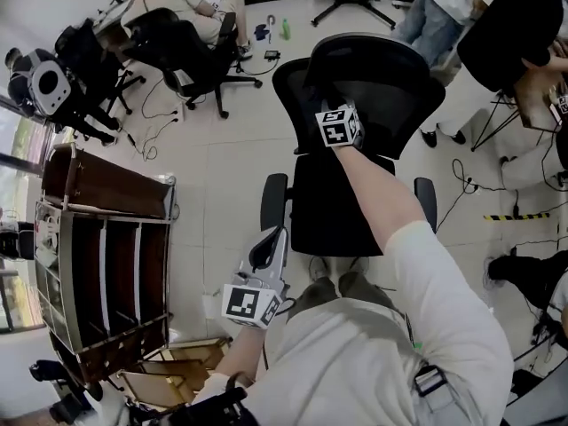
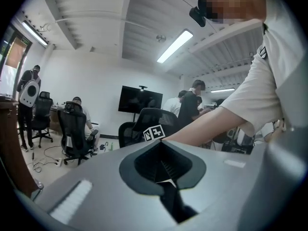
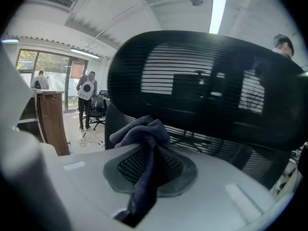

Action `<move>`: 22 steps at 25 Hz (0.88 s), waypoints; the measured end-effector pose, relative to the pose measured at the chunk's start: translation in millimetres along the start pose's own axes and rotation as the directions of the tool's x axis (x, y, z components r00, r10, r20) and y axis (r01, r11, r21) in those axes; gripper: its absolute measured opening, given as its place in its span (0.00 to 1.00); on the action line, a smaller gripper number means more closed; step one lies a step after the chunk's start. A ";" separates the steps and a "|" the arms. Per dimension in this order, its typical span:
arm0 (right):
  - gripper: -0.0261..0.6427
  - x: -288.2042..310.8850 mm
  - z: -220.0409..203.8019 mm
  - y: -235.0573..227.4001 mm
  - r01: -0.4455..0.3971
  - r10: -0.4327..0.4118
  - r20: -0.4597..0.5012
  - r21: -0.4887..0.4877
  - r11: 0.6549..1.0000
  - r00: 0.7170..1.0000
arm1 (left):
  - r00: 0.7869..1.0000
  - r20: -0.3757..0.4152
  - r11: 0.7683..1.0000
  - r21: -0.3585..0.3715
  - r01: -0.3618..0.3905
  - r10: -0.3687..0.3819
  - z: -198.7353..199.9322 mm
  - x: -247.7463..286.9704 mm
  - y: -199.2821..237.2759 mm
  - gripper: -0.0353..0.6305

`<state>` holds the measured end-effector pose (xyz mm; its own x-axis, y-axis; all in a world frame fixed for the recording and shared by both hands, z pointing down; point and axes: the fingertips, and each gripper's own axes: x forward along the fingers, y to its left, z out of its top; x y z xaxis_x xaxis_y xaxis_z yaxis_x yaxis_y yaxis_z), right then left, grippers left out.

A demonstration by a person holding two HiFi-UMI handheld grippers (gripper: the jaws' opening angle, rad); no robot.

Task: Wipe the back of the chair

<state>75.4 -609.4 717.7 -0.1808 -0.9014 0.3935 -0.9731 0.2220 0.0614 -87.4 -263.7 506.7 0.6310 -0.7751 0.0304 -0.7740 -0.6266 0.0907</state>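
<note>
A black mesh office chair (image 1: 373, 78) stands in front of me, its seat (image 1: 342, 216) toward me. My right gripper (image 1: 335, 114) is stretched out to the chair's back, its marker cube on top. In the right gripper view the jaws are shut on a dark blue cloth (image 3: 142, 131), which bunches up right in front of the mesh back (image 3: 211, 88). My left gripper (image 1: 264, 257) hangs low beside the left armrest (image 1: 273, 198). In the left gripper view its jaws stand together with nothing between them, pointing at the chair (image 2: 151, 119).
A wooden shelf cart (image 1: 102, 264) stands at the left, with cardboard boxes (image 1: 177, 362) by my feet. Other black chairs (image 1: 191, 56) and people fill the far left and right. Cables (image 1: 151, 114) trail over the white tile floor.
</note>
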 end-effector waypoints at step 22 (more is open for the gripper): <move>0.11 -149.5 -70.9 -253.1 0.362 -0.346 -0.116 0.191 0.912 0.931 | 0.931 -0.035 0.931 -0.033 0.363 -0.364 34.5 102.0 -115.5 0.15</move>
<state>358.9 -504.5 708.4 0.1844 -0.8729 0.4517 -0.9805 -0.1951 0.0231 64.6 -273.2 465.0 0.8710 -0.4903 0.0296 -0.4898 -0.8624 0.1280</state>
